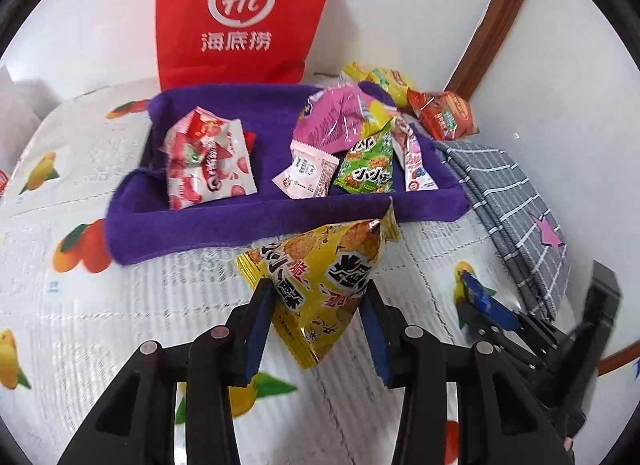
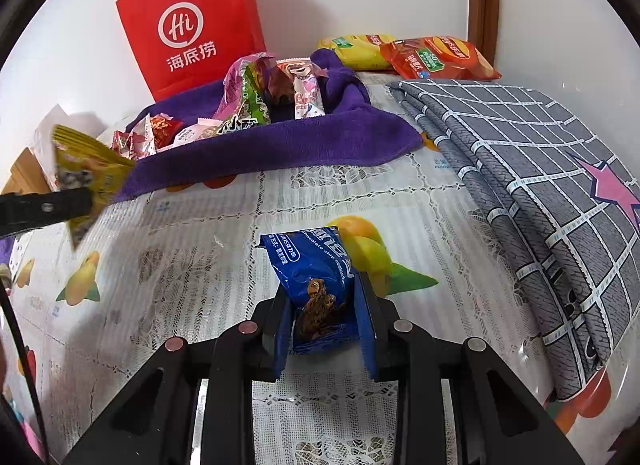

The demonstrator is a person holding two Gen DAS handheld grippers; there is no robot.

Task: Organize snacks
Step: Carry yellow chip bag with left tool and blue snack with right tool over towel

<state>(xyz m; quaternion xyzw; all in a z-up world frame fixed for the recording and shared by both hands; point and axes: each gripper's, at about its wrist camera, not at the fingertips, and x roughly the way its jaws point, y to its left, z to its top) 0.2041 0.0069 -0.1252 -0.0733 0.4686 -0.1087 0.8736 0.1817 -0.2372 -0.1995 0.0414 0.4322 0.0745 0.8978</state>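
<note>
Since the purple tray (image 1: 280, 209) at 12 o'clock collected snacks, we clamped left gripper (image 1: 316, 305) on yellow packet (image 1: 320, 273), right gripper (image 2: 324, 329) on blue cookie pack (image 2: 316, 277).

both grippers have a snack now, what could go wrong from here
1. The left gripper pinches the puffy yellow packet low, near one end; it could swing or slip on the way to the purple tray.
2. The tray's right side is already heaped with packets; another dropped there may slide out.
3. The right gripper squeezes the blue cookie pack, and the cookies might crack.
</note>
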